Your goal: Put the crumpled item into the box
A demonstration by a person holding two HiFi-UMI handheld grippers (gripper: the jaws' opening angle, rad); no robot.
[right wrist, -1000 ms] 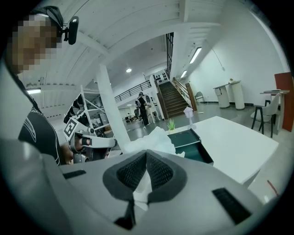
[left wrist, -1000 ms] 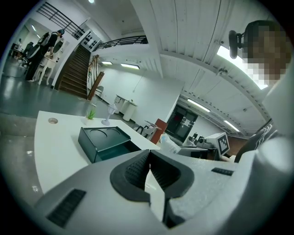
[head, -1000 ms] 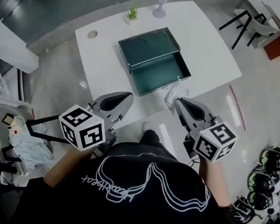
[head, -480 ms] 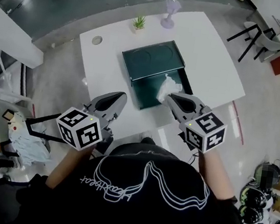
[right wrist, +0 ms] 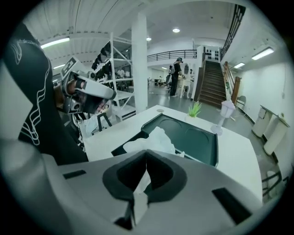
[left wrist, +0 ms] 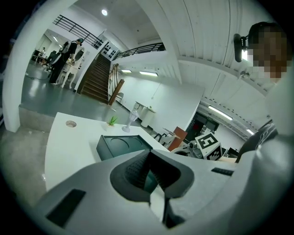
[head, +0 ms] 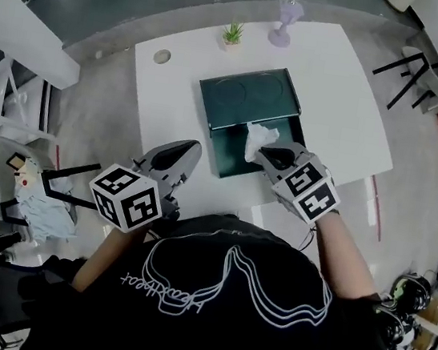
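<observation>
Right gripper [head: 263,147] has moved forward from the table's near edge and now sits over the box, carrying the tissue with it. Left gripper [head: 189,151] has held its place at the near edge.

Right gripper: jaws clenched on a tail of the crumpled white tissue [head: 257,137]. The right gripper view shows the pads together with a strip of the tissue [right wrist: 153,139] pinched between them, and the rest bunches up beyond the tips.

Tissue position: over the open compartment of the dark green rectangular box [head: 221,148], close to where the raised lid meets the compartment. I cannot tell whether it touches the box floor.

Left gripper: jaws closed with nothing between them, as the left gripper view [left wrist: 149,159] shows. It hovers over the table's near left edge, well apart from the tissue and short of the box [left wrist: 120,146].

Box: sits mid-table on the white square table [head: 339,94], lid laid back toward the far side, two round recesses showing in the lid.

Beyond the box, near the far edge: a small green potted plant [head: 233,33] and a pale purple stemmed glass [head: 284,19], standing apart from each other. A round grey-rimmed hole [head: 162,56] is at the far left corner.
</observation>
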